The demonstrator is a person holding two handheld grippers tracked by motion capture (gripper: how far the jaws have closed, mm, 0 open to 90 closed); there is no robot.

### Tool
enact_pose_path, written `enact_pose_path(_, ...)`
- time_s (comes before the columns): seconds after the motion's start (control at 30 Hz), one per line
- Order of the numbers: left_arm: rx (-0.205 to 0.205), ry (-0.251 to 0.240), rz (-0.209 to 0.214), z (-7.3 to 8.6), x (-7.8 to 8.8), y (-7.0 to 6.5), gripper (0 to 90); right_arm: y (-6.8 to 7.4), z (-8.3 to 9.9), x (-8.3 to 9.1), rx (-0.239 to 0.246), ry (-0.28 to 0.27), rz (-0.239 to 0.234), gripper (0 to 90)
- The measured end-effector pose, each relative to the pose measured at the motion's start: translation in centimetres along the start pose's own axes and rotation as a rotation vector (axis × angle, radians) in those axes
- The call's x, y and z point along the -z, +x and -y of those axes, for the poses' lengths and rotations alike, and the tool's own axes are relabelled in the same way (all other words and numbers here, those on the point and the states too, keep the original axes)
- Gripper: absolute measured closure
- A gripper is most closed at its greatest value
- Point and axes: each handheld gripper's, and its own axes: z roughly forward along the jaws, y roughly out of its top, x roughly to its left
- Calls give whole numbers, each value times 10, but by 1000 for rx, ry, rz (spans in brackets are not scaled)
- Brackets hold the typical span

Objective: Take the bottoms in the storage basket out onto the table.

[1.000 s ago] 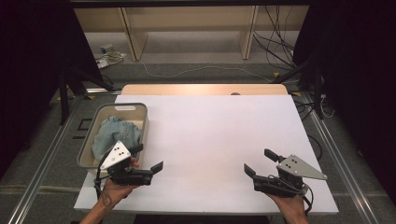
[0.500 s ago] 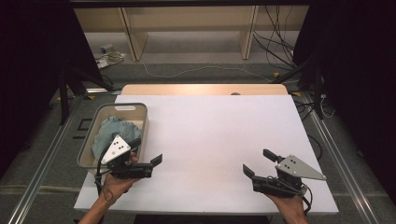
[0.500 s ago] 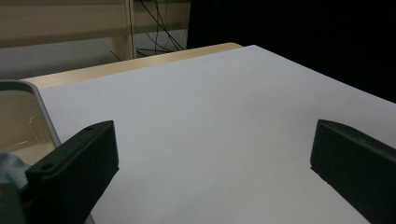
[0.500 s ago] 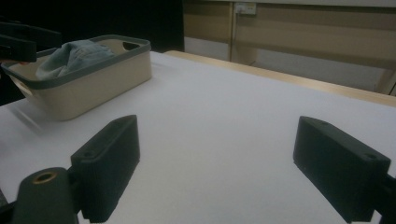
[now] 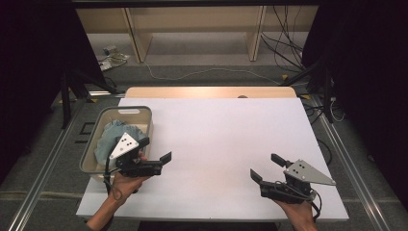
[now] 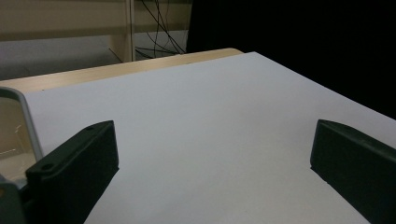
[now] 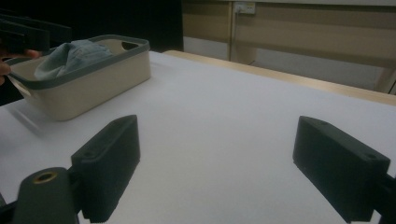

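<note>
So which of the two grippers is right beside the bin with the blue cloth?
The left gripper, beside the bin; the right gripper is across the table.

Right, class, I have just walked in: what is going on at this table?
A person holds a gripper in each hand over a white table. Both are open and hold nothing. The left gripper hovers beside a beige bin with bluish cloth inside. The right gripper sits near the table's front right, away from the bin.

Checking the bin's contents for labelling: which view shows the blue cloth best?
The high view: it looks down into the bin at the crumpled blue cloth. The right gripper view shows its top above the rim; the left gripper view catches a bin corner.
</note>
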Motion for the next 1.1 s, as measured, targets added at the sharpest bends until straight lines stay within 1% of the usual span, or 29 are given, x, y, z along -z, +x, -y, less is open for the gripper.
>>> enact_pose_path(0.1, -5, 4, 7, -5, -5, -2, 4, 0, 0, 0, 0, 0, -1, 158)
enact_pose_path(0.13, -9, 7, 9, -8, -10, -3, 4, 0, 0, 0, 0, 0, 0, 158)
enact_pose_path(0.17, -9, 7, 9, -8, -10, -3, 4, 0, 0, 0, 0, 0, 0, 158)
enact_pose_path(0.27, -11, 13, 10, -11, -18, -6, 5, -1, 0, 0, -2, -1, 2, 159)
enact_pose_path(0.3, -20, 19, 10, -12, -22, -8, 5, -1, 0, 0, -2, -1, 2, 159)
enact_pose_path(0.37, -25, 22, 10, -13, -23, -8, 5, -1, 0, 0, -2, -4, 1, 159)
enact_pose_path(0.43, -20, 20, 10, -15, -26, -8, 5, -1, 0, 0, -3, -2, 1, 159)
enact_pose_path(0.5, -23, 22, 7, -18, -28, -7, 5, -1, 0, 0, -4, -2, 1, 160)
enact_pose_path(0.57, -18, 10, -2, -21, -30, -4, 6, -1, 0, 0, -3, -2, 1, 160)
enact_pose_path(0.6, -12, 12, -4, -23, -31, -2, 9, -1, 0, 0, -3, -4, 1, 160)
enact_pose_path(0.67, -13, 30, -8, -25, -34, 1, 9, -1, 0, 0, -4, -2, 1, 160)
enact_pose_path(0.7, -15, 30, -14, -26, -34, 4, 9, -1, 0, -1, -3, -1, 0, 160)
enact_pose_path(0.8, 19, 22, -23, -30, -35, 10, 10, -1, 0, -1, -5, 2, -1, 160)
enact_pose_path(0.83, 25, 27, -22, -32, -37, 12, 12, -1, 0, -1, -5, 4, 0, 160)
enact_pose_path(0.9, 14, 38, -30, -37, -40, 14, 12, -1, 0, -1, -6, 4, 1, 160)
enact_pose_path(0.97, 25, 44, -23, -41, -43, 17, 13, -1, 0, -1, -5, 1, 1, 160)
enact_pose_path(1.0, 18, 55, -21, -43, -45, 19, 13, -1, 0, -1, -5, 1, 1, 160)
enact_pose_path(1.07, -16, 76, -39, -46, -49, 23, 16, -1, 0, -1, -5, 3, 1, 161)
enact_pose_path(1.1, -19, 95, -39, -47, -51, 25, 20, -1, 1, -1, -6, 6, 0, 161)
